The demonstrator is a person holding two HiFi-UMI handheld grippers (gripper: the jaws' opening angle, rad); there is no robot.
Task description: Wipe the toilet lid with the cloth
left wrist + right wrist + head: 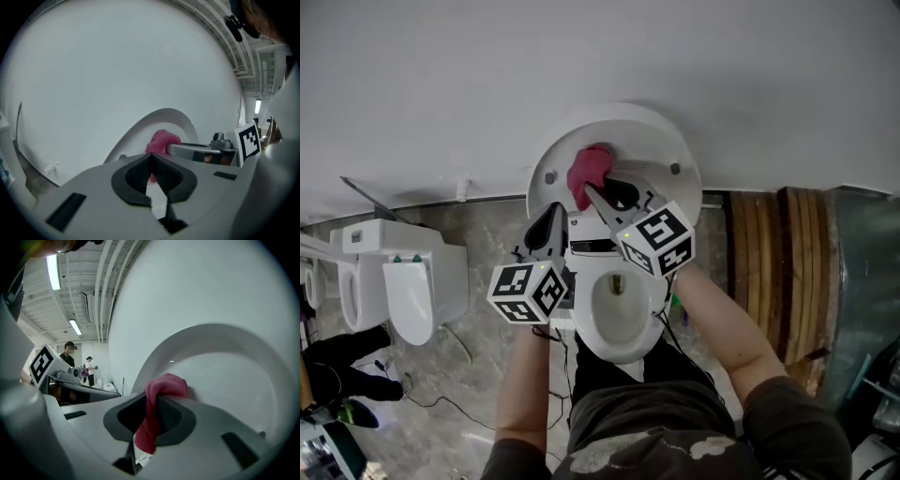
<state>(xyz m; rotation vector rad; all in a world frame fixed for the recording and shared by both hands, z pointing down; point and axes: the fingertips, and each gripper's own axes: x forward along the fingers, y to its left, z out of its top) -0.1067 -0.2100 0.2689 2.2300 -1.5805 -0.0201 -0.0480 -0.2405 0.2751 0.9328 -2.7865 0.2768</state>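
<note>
The white toilet lid (652, 141) stands raised against the wall, above the open bowl (619, 305). A pink cloth (587, 172) is bunched against the lid's inner face, left of centre. My right gripper (592, 193) is shut on the cloth (159, 394), which hangs down between its pads in front of the lid (234, 366). My left gripper (551, 220) is shut and empty, lower left of the cloth, near the lid's left edge. From the left gripper view the cloth (161, 140) and the right gripper's jaw lie just ahead to the right.
A second white toilet (403, 281) stands on the marble floor at the left. A wooden slatted piece (778, 253) leans at the right. Cables (441, 403) run over the floor. The grey wall (600, 56) rises right behind the lid.
</note>
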